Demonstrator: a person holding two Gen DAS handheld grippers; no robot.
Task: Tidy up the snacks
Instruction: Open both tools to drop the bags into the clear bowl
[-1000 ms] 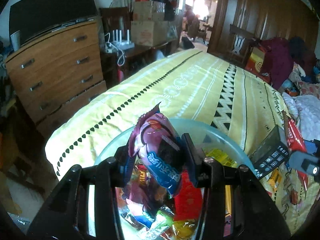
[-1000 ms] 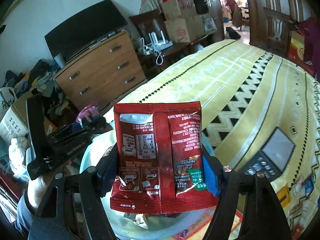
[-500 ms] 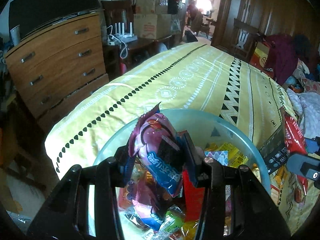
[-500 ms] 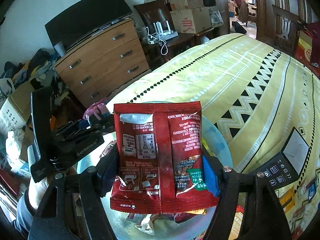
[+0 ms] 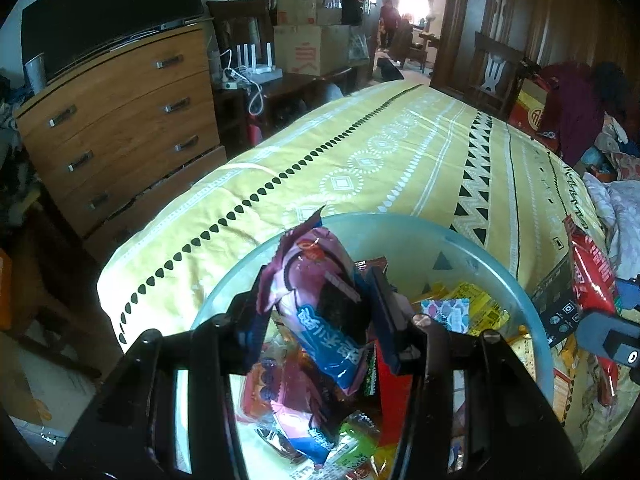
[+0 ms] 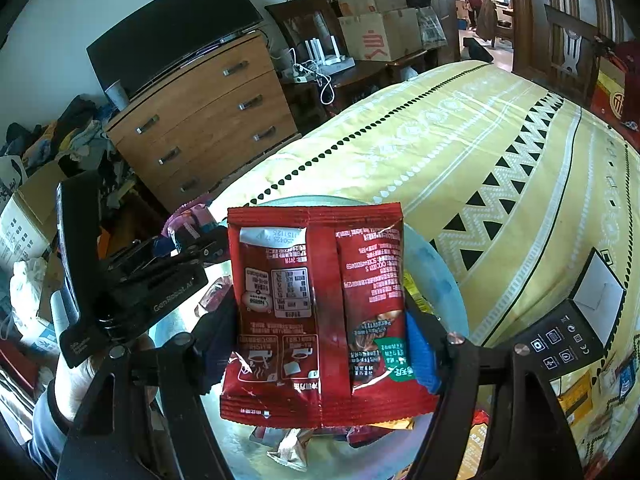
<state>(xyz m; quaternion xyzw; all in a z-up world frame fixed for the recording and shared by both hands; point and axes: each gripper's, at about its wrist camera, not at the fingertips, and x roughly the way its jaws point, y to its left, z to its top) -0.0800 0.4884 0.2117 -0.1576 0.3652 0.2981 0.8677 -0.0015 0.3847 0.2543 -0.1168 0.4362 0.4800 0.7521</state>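
1. Right now the left gripper [image 5: 320, 312] sits low in the centre of the left wrist view, over a pale blue bowl [image 5: 472, 248] that fills the lower half of the frame
2. Between its fingers stands a pink and blue snack packet [image 5: 320, 296], tilted with its crimped top toward the upper left; the jaws are opening at this moment and the packet is between them, the right pad touching its side
3. Down inside the bowl lie more snacks: another pink packet [image 5: 296, 412], a green wrapper [image 5: 356, 444] and yellow sachets [image 5: 476, 308] near the right wall
4. Over in the right wrist view, the right gripper [image 6: 320, 344] is clamped on a red sachet [image 6: 316, 312] in the centre of the frame, one finger on each side edge, printed back facing the camera
5. That sachet hangs upright above the same bowl [image 6: 448, 280], whose rim peeks out to its right and below
6. At the left edge of this view a hand [image 6: 76, 376] in a grey sleeve grips the other gripper's black body, the pink packet poking up beside it
7. Everything rests on a yellow patterned bedspread [image 6: 460, 148]; a black device with a white screen [image 6: 576, 320] lies at the right, loose snack packs just below it
8. Behind, upper left, a wooden chest of drawers [image 6: 208, 112] carries a dark television [image 6: 172, 24]
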